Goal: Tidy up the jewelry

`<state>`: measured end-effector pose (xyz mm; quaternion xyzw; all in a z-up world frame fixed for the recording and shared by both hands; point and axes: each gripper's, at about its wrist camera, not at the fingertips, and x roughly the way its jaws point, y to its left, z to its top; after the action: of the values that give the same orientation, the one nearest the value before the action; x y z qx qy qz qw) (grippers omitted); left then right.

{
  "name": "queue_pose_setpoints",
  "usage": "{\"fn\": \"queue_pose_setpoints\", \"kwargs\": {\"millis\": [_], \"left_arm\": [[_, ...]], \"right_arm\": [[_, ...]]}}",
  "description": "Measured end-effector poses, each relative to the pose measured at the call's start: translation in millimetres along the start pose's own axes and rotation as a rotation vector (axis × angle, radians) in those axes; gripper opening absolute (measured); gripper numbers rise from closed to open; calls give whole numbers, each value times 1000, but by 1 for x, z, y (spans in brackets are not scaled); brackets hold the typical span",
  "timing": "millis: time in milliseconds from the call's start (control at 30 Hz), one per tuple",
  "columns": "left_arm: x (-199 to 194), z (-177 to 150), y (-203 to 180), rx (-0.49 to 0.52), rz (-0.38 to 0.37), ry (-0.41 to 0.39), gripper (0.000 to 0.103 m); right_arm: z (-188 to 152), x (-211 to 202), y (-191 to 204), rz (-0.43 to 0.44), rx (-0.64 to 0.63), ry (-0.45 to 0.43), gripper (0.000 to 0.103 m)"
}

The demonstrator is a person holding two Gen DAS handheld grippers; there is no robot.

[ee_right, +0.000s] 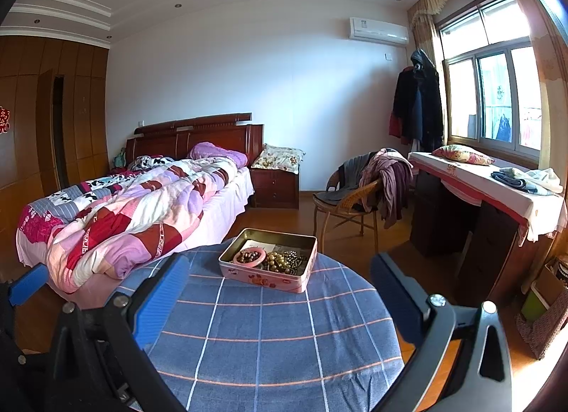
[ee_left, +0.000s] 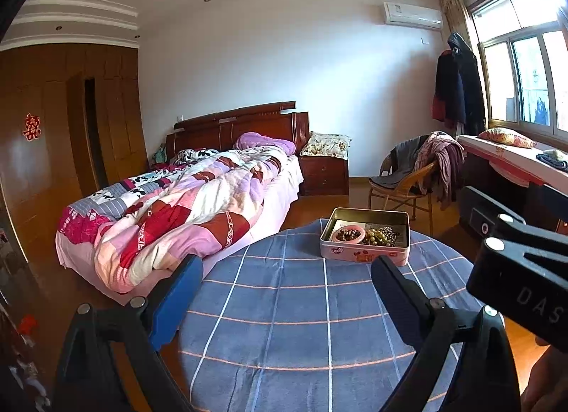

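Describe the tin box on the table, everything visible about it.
The tin box is a shallow, lidless rectangular metal tin, pink outside with small printed pictures, dull gold inside. It sits flat near the far edge of the round table on a blue checked cloth. Inside lie a pink bangle ringing brown beads, heaped greenish and dark bead strings, and a paper. Neither gripper touches it.

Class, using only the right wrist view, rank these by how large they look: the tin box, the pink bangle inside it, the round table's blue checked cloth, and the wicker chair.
Largest to smallest:
1. blue checked cloth
2. wicker chair and tin box: similar in apparent size, and the chair stands farther back, so unranked
3. pink bangle
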<state>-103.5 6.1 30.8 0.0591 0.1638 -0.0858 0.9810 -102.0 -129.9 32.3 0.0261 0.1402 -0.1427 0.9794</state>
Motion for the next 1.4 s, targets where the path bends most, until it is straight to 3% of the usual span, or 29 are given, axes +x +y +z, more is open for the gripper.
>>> {"fn": "queue_pose_setpoints", "kwargs": {"millis": [967,1400], "left_arm": [[2,-6,-1,-15,25,-12,96],[12,-10,2,-39,-3,39,96]], "right_arm": [[-3,5,8,4,-13,29,103],[-8,13,4,4,4,64,103]]}}
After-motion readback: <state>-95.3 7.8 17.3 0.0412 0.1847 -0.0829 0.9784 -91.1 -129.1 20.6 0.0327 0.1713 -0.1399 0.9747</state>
